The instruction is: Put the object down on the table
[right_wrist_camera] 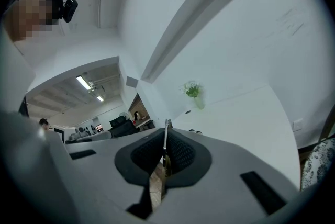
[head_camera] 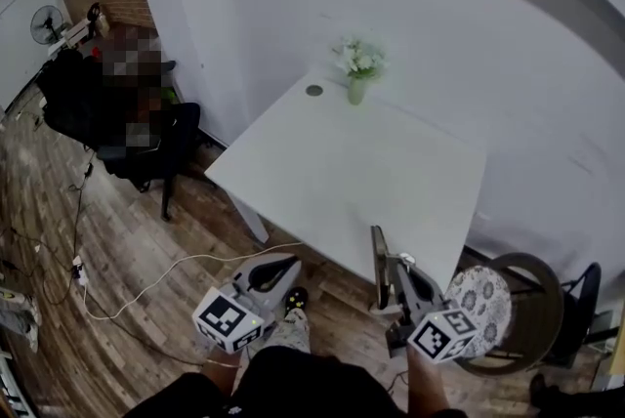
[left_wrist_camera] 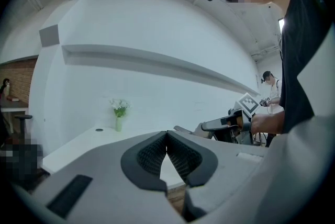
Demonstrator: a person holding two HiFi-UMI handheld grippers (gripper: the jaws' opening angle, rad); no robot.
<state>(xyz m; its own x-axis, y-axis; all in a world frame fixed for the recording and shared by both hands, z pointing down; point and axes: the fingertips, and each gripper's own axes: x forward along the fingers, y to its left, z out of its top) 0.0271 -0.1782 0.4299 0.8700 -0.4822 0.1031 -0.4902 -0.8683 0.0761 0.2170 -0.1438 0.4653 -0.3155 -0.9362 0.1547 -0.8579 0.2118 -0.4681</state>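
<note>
Head view: right tool (head_camera: 395,262) pinches a thin flat object (head_camera: 377,245) on edge, long axis aimed ahead at the counter (head_camera: 371,174) just beyond; left tool (head_camera: 285,266), closed and empty, sits farther aside.

Matt white table (head_camera: 342,174), wooden floor (head_camera: 122,216)

Three cameras, one table (head_camera: 371,174)
Seen steeply from overhead, near-level from off its near edge; flower vase (head_camera: 356,92) shared by all.
</note>
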